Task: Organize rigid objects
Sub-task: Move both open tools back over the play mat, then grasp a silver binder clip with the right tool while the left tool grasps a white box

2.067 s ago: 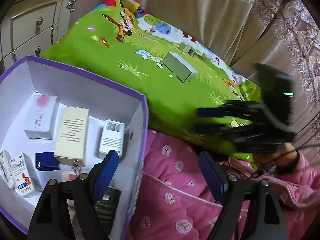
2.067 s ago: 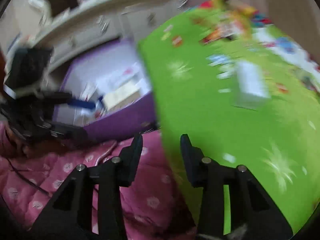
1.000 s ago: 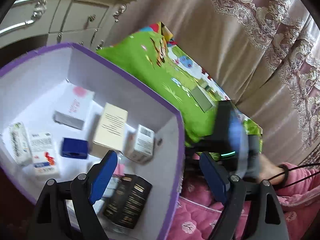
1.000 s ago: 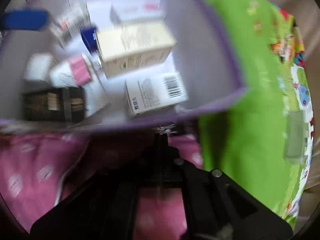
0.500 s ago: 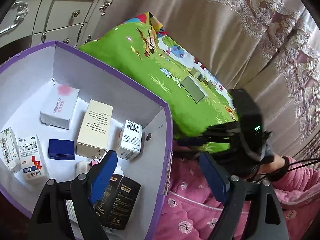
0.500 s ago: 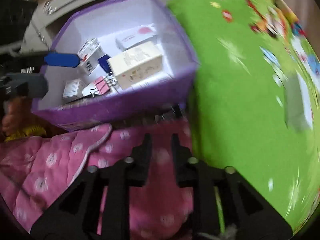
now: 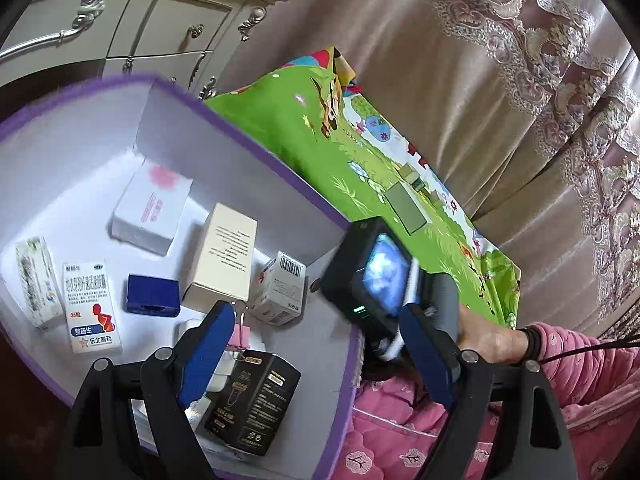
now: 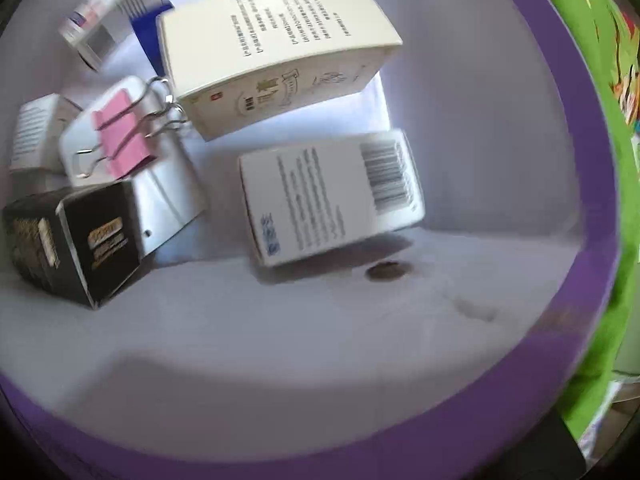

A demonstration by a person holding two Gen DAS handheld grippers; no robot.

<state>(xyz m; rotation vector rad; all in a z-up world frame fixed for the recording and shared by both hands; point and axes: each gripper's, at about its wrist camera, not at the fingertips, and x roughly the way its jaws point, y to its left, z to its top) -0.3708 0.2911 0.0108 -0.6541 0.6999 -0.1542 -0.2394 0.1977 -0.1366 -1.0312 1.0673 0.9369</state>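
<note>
Home bedroom, by the look of it — cream dresser (image 7: 132,36) with curled silver handles against the wall, heavy mauve curtains (image 7: 520,80) with lace trim behind. A bright green cartoon-print mat (image 7: 360,168) is spread over a raised surface. Pink quilted fabric (image 7: 400,432) with small flower motifs lies in the foreground. Purple-edged cardboard box (image 7: 256,152) of small medicine and cosmetic cartons — household clutter.

Purple-rimmed box (image 7: 256,148) holds several cartons, including a cream carton (image 7: 224,256) and black carton (image 7: 252,400). Left gripper (image 7: 316,356) stands wide, empty, above it. Green mat (image 7: 320,152) lies beyond.
</note>
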